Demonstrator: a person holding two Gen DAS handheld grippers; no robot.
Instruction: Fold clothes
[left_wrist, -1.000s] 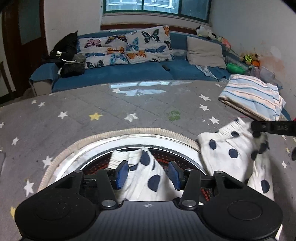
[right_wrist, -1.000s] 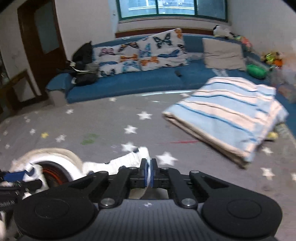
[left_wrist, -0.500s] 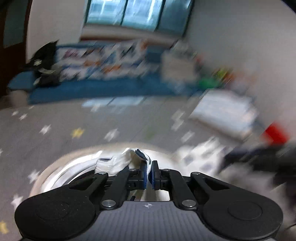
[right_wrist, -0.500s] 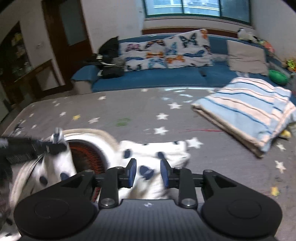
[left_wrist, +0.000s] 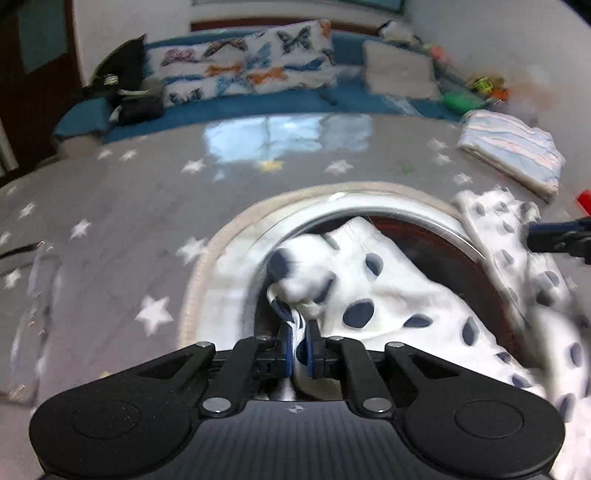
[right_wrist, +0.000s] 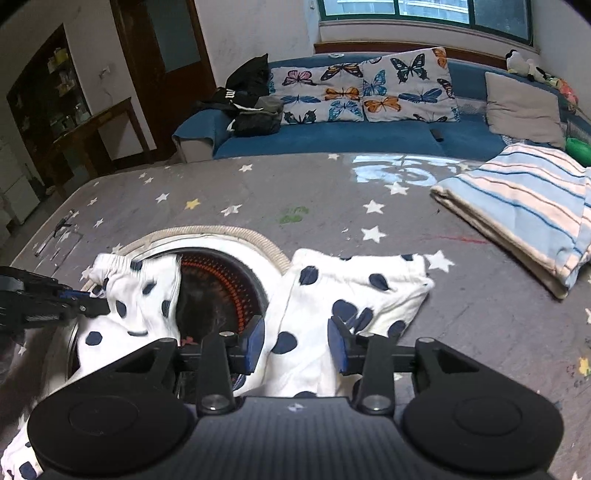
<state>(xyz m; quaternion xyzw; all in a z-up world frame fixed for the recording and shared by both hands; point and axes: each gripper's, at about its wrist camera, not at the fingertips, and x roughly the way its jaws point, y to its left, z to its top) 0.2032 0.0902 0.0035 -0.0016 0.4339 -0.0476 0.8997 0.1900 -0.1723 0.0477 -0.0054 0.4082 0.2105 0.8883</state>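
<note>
A white garment with dark blue dots (right_wrist: 354, 291) lies partly over a round basket (right_wrist: 236, 236) on the grey star-patterned surface. My left gripper (left_wrist: 299, 343) is shut on a bunched edge of the garment (left_wrist: 373, 295) over the basket's rim (left_wrist: 229, 229). It also shows at the left of the right wrist view (right_wrist: 79, 301), pinching the cloth. My right gripper (right_wrist: 295, 347) is open and empty, its jaws wide apart just above the spread part of the garment. It shows at the right edge of the left wrist view (left_wrist: 554, 240).
A folded blue-and-cream striped cloth (right_wrist: 532, 206) lies to the right on the surface. A blue sofa (right_wrist: 332, 133) with butterfly cushions and dark clothes stands behind. A dark wooden door and cabinet (right_wrist: 85, 122) stand at the left.
My left gripper closed on the dotted garment and pulled its edge up over the basket. My right gripper let go of the cloth, opened wide and drew back.
</note>
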